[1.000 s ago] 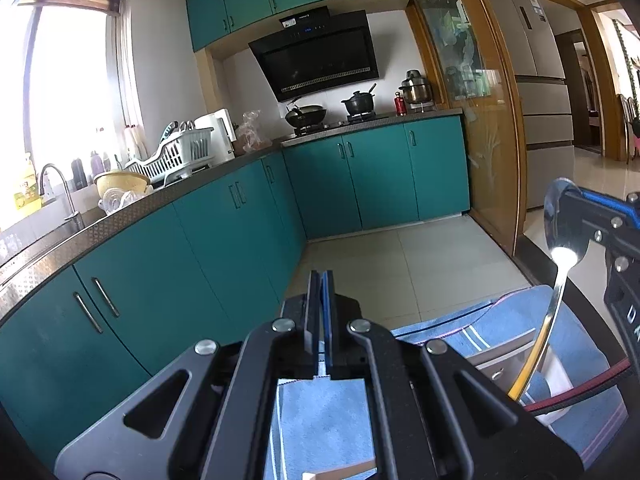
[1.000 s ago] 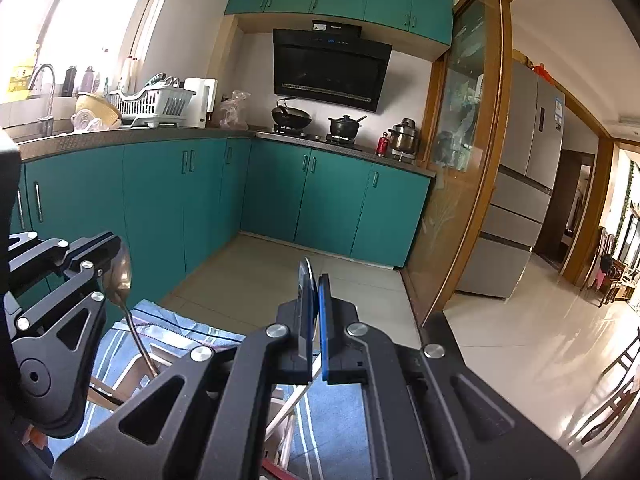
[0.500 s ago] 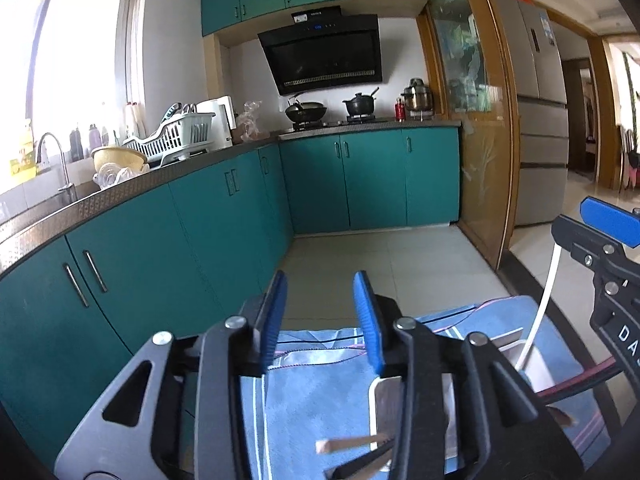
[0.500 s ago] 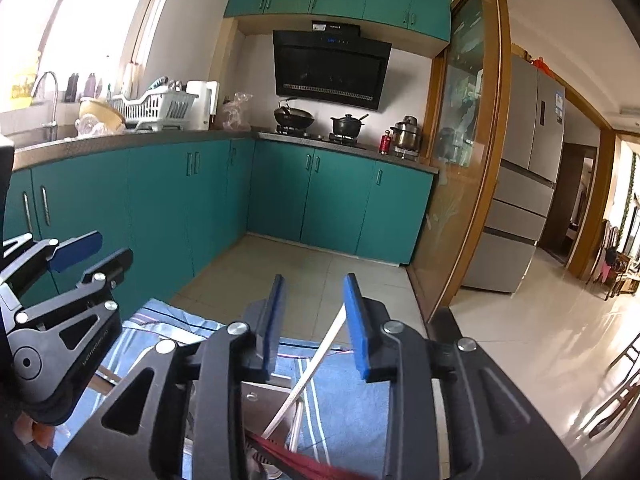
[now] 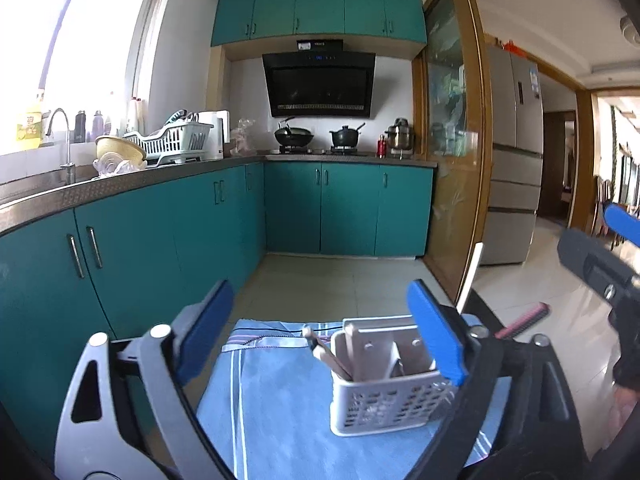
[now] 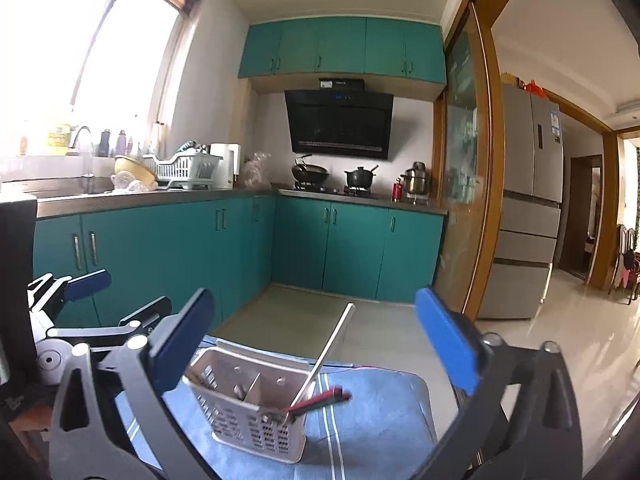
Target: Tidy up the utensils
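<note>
Left gripper [image 5: 320, 332] and right gripper [image 6: 316, 340] both opening wide, holding nothing; caddy [image 6: 248, 412] with utensils just ahead, below them

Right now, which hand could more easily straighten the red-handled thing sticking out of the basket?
Probably the right. The red handle leans out of the basket between the right gripper's opening jaws; from the left gripper it lies beyond the basket's far side.

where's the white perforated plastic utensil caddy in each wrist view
Left wrist view: white perforated plastic utensil caddy sits lower centre-right on the blue striped cloth, partly behind the right finger.
Right wrist view: caddy lower centre-left on the cloth.
Shared landmark: black range hood.
</note>
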The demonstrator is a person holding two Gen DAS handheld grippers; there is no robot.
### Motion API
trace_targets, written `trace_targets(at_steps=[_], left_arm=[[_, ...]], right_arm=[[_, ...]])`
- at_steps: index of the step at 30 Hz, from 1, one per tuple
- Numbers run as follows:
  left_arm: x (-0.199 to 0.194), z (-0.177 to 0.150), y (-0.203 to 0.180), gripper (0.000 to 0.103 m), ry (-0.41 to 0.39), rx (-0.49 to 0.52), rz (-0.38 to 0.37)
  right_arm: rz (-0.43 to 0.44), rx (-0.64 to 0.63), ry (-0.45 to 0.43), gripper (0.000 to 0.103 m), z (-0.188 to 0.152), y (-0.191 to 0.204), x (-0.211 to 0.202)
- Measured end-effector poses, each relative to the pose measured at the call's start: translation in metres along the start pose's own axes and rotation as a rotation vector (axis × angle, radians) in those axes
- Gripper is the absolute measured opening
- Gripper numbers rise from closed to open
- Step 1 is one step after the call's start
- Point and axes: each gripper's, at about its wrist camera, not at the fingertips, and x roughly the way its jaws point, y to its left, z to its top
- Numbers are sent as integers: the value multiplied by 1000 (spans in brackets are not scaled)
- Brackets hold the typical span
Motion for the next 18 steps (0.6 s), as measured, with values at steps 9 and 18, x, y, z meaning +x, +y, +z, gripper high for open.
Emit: trace_targets(at_steps=[9, 18], left_arm=[[-66, -34, -1, 99, -24, -10, 31], [-130, -84, -8, 99, 14, 6, 32]], right_arm=[[-9, 56, 77, 100, -46, -4, -57], [-50, 160, 202, 100, -107, -12, -101]])
